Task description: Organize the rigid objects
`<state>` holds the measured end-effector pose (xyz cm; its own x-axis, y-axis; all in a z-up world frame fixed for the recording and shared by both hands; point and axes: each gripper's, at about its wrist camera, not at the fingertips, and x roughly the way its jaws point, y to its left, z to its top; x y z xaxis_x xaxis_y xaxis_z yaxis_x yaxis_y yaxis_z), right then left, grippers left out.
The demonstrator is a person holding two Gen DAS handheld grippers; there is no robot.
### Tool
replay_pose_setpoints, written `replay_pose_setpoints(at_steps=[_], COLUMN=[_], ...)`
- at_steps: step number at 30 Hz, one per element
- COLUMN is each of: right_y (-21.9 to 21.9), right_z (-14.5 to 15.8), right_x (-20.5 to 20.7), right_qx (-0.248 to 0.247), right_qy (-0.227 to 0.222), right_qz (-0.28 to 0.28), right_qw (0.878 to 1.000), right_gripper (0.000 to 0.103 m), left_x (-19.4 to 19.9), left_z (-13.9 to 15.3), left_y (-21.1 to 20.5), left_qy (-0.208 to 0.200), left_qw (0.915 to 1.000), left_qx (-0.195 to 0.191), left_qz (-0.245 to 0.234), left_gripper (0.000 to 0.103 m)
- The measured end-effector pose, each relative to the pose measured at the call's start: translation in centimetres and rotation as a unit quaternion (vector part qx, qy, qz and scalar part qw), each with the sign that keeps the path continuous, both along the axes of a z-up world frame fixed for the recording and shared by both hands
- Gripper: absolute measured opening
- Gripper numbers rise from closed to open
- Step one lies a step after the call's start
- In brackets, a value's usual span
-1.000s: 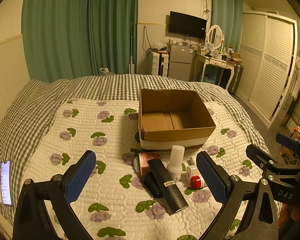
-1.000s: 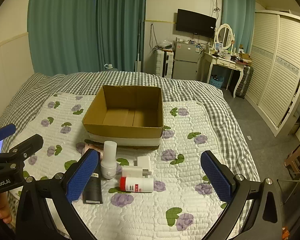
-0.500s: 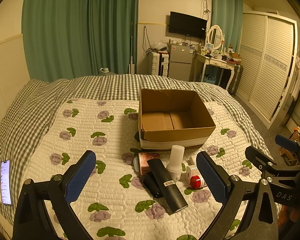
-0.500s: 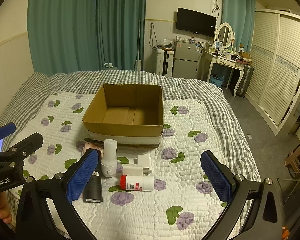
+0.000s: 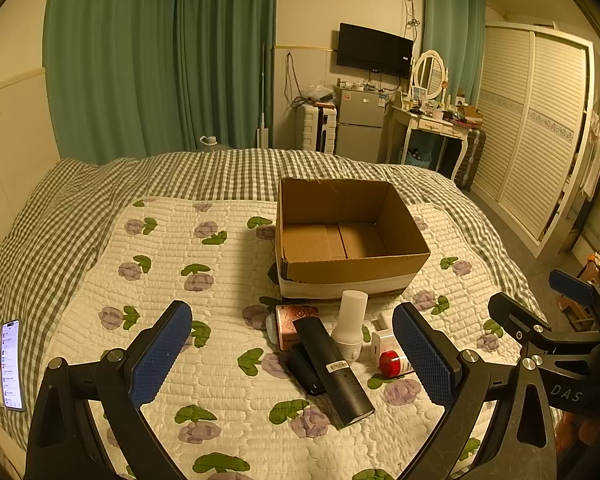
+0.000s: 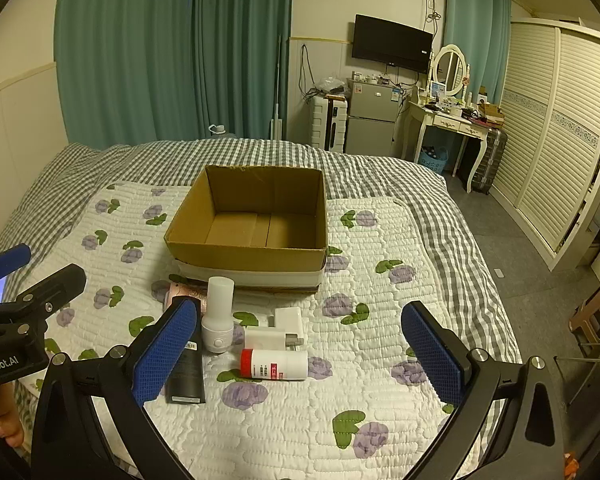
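I am looking at a bed (image 5: 80, 216) wearing a checked cover and a flowered quilt (image 6: 380, 360), with an open cardboard box (image 6: 252, 256), a small cluster of bottles and chargers (image 6: 260, 344) and a phone (image 5: 12, 364) lying on it

Teal curtains (image 6: 172, 52), wall television (image 6: 392, 44), louvered white wardrobe (image 6: 556, 128), checked bed (image 6: 260, 152).

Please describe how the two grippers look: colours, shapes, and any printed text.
Both grippers are alike. The left gripper and the right gripper each have black angular frames with silver bolts and two long fingers faced with blue textured pads. Seen from the other camera, the left body shows white lettering ending "nRobot.AI", the right shows "DAS". No cables are visible.
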<state>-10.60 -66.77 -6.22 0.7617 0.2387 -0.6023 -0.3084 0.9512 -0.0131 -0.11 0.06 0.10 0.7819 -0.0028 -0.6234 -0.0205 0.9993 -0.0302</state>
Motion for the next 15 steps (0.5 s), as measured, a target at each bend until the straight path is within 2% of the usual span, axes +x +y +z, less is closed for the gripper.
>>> replay_pose_setpoints(at_steps=[15], right_y=[0.03], right_z=[-0.09], right_x=[-0.09], right_qx=[0.000], right_qy=[0.001], right_qz=[0.001], right_qw=[1.000], right_gripper=[0.103], left_x=[-0.03], left_z=[0.00], left_y=[0.01], left_qy=[0.000], left_qw=[1.0000], left_qx=[-0.001], left_qz=[0.000], left_gripper=[0.103])
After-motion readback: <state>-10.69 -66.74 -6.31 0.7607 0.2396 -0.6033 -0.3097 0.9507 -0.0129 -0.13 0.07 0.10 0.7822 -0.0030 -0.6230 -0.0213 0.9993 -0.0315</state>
